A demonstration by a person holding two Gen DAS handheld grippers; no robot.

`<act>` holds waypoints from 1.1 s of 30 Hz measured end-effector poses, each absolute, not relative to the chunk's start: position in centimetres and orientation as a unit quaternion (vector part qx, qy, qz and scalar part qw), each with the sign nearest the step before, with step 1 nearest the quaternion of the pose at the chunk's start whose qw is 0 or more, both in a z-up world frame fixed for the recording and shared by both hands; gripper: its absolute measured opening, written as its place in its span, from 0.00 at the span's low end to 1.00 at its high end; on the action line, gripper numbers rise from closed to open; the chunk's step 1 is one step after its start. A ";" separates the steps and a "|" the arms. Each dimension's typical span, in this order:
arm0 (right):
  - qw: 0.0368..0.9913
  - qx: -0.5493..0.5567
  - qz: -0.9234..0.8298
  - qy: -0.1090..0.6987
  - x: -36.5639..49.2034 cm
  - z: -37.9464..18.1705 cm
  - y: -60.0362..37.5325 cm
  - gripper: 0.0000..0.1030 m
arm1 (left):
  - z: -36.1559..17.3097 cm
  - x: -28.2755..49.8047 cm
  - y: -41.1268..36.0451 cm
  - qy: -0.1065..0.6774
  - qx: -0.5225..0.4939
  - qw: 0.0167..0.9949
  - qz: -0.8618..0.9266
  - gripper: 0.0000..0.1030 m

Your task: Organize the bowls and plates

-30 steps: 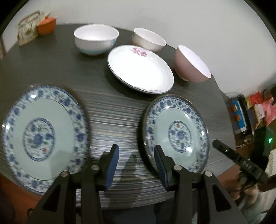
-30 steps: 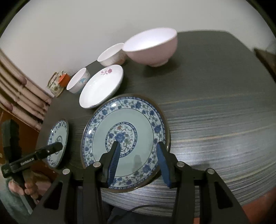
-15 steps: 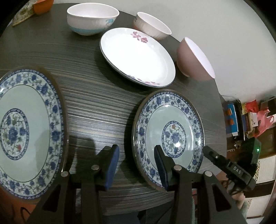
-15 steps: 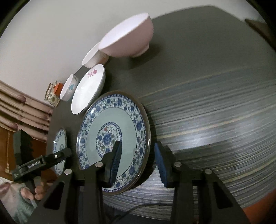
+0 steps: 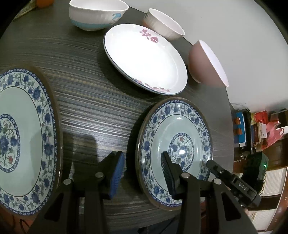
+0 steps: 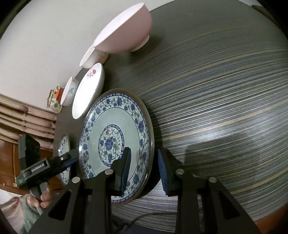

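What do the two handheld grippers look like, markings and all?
Both are black, angular two-finger tools with blue ribbed pads and round silver pivot pins. The left gripper has "GenRoboLAI" printed in white along its body, with a black boxy block behind. The right gripper has a white marking that looks like "DAS", and a green light glows on the block behind. A grey knitted sleeve shows at the left hand.

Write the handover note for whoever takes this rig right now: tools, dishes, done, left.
Right tool: closing, straddling the near rim of the right blue plate, not yet clamped.
Left tool: open, straddling that plate's other edge.
Second blue plate, white floral plate, pink bowl and two white bowls sit apart on the table.
Done: nothing stacked.
Left: stack plates, nest bowls.
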State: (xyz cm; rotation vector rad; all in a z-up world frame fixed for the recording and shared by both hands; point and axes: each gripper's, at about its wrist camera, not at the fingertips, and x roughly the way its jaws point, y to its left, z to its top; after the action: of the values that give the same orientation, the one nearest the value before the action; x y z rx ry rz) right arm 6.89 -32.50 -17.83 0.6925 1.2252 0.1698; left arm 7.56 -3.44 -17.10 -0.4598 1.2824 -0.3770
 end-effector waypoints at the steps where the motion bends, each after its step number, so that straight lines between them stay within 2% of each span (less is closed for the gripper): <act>1: 0.760 0.317 0.077 0.563 6.9 -17.8 -32.5 0.28 | -17.2 7.6 -3.5 0.590 -0.211 0.760 -0.173 0.42; 10: 0.761 0.315 0.080 0.561 7.2 -17.9 -32.4 0.28 | -17.6 8.0 -3.8 0.594 -0.207 0.757 -0.175 0.39; 16: 0.762 0.314 0.080 0.560 7.2 -18.1 -32.4 0.22 | -17.6 8.1 -4.0 0.592 -0.205 0.758 -0.180 0.39; 17: 0.764 0.310 0.079 0.560 7.2 -18.0 -32.4 0.22 | -17.6 8.1 -4.1 0.593 -0.205 0.758 -0.181 0.38; 18: 0.765 0.307 0.079 0.560 7.2 -17.9 -32.3 0.21 | -17.7 8.2 -4.2 0.595 -0.207 0.754 -0.185 0.30; 19: 0.766 0.308 0.077 0.559 7.2 -18.0 -32.3 0.20 | -17.8 8.2 -4.2 0.596 -0.206 0.754 -0.180 0.29; 23: 0.764 0.307 0.075 0.562 7.2 -18.2 -32.1 0.14 | -17.7 8.1 -4.4 0.594 -0.195 0.760 -0.176 0.26; 27: 0.764 0.301 0.073 0.566 7.2 -18.3 -31.9 0.13 | -17.7 8.0 -4.3 0.593 -0.184 0.764 -0.173 0.20; 33: 0.764 0.295 0.074 0.570 7.3 -18.3 -31.7 0.14 | -17.0 7.4 -4.0 0.588 -0.175 0.772 -0.169 0.20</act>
State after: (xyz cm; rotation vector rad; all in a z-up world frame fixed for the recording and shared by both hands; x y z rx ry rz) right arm 7.26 -31.72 -18.26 0.6413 1.2385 0.1602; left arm 7.40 -3.99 -17.02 -0.3801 1.2740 -0.3661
